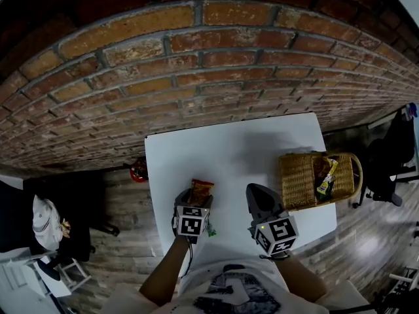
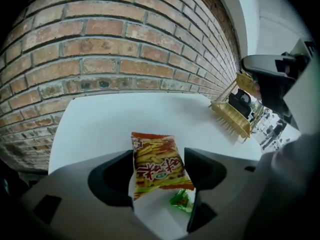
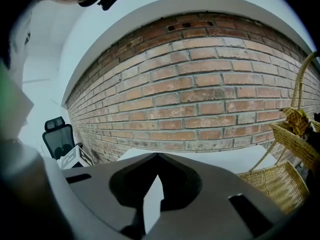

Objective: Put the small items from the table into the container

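An orange snack packet (image 2: 156, 165) lies flat on the white table (image 1: 229, 149), seen as the packet (image 1: 201, 190) in the head view. My left gripper (image 2: 159, 156) stands open with its jaws on either side of the packet, pointing steeply down at it; the pads do not press on it. A small green candy (image 2: 181, 200) lies just behind the packet, under the gripper. My left gripper (image 1: 195, 203) is near the table's front edge. My right gripper (image 3: 157, 155) is shut with nothing in it; this right gripper (image 1: 254, 191) hovers left of the wicker basket (image 1: 298, 178).
The wicker basket (image 3: 280, 184) has a tall handle and holds several packets (image 1: 325, 177). A brick wall (image 1: 196, 64) runs behind the table. A red object (image 1: 139, 170) lies on the floor at the left, and an office chair (image 1: 386, 165) stands to the right.
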The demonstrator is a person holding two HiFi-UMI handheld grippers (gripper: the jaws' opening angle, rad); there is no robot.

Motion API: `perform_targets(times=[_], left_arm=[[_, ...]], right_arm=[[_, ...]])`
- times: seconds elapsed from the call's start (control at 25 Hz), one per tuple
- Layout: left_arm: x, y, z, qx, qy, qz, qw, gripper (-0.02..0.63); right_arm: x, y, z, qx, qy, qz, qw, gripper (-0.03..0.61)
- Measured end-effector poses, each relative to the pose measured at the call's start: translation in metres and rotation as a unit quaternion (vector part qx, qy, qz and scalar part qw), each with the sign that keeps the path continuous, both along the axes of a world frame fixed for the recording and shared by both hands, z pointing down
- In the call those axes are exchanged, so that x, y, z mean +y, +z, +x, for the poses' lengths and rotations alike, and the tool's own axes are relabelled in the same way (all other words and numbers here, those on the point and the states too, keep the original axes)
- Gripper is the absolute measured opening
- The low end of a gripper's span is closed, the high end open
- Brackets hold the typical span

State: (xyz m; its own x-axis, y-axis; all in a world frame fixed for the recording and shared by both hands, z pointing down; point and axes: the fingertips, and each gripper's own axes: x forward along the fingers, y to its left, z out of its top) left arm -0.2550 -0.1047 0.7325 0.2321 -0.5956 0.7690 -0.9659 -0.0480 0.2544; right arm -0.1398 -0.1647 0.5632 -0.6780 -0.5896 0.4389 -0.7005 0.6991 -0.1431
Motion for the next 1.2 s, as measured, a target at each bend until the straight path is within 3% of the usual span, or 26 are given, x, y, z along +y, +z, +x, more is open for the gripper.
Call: perform_targets(times=[0.52, 0.72, 1.2], left_arm=[[0.001, 0.014, -0.002, 0.001, 0.003, -0.003, 1.0, 0.351], [0.003, 0.014, -0.004, 0.001, 0.006, -0.002, 1.0, 0.308], [0.016, -0.019, 0.004, -0.003, 0.003, 0.027, 0.9996, 0.267]], right_arm=[[0.005, -0.005, 0.002, 0.013, 0.012, -0.005, 1.0, 0.02], [0.01, -0.013, 0.009, 0.006, 0.023, 0.012, 1.0, 0.02], [0.034, -0.03, 0.033, -0.005, 0.039, 0.033, 0.999, 0.02]])
